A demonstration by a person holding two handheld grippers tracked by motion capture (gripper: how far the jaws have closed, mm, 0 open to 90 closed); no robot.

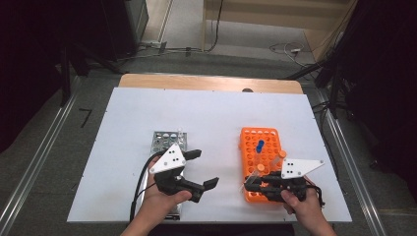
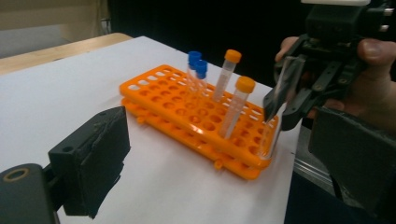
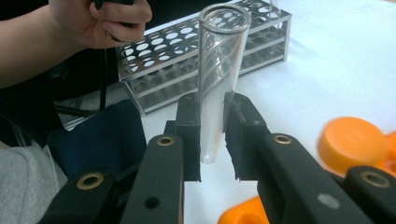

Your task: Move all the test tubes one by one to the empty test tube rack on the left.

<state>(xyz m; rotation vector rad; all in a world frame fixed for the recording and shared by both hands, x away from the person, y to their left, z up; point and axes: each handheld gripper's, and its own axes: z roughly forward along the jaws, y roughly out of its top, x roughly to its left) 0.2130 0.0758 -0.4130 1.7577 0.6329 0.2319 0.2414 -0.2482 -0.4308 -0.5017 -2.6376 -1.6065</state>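
High view: two racks on the white table [image 1: 147, 113], a perforated steel one [image 1: 167, 140] at 9 o'clock of the holed orange plastic rack [image 1: 268, 137]. Four capped tubes stand there: two blue, two orange. Right gripper [image 3: 212, 135] clamps one clear, uncapped glass tube [image 3: 219, 70] at the orange rack's near edge; left gripper [image 1: 200, 169] gapes, holding nothing

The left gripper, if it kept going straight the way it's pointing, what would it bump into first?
Probably the orange rack. The left gripper, jaws wide open, points across bare white table toward it and its capped tubes. Depth is hard to judge.
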